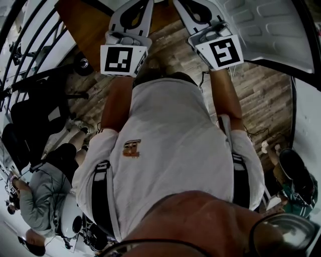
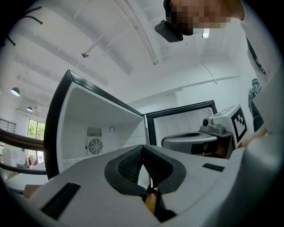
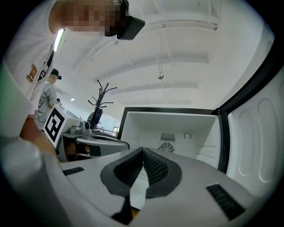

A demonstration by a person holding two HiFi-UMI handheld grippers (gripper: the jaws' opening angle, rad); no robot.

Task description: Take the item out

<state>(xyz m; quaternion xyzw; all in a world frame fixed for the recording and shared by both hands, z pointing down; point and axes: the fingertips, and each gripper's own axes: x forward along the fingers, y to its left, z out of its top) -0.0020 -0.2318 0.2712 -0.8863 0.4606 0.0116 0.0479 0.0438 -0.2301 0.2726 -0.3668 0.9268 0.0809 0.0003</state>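
Note:
An open white fridge compartment faces me, with a round fan grille on its back wall; the right gripper view shows the same compartment and grille. No item shows inside; the gripper bodies hide its lower part. My left gripper points level at it, jaws shut with nothing between them. My right gripper is beside it, likewise shut and empty. In the head view both reach forward side by side, the left gripper and the right gripper, marker cubes toward me.
The fridge door stands open on the right, its white liner close to the right gripper. A person in a grey shirt is at the left, near a black chair. A coat rack stands behind. Wood-plank floor lies below.

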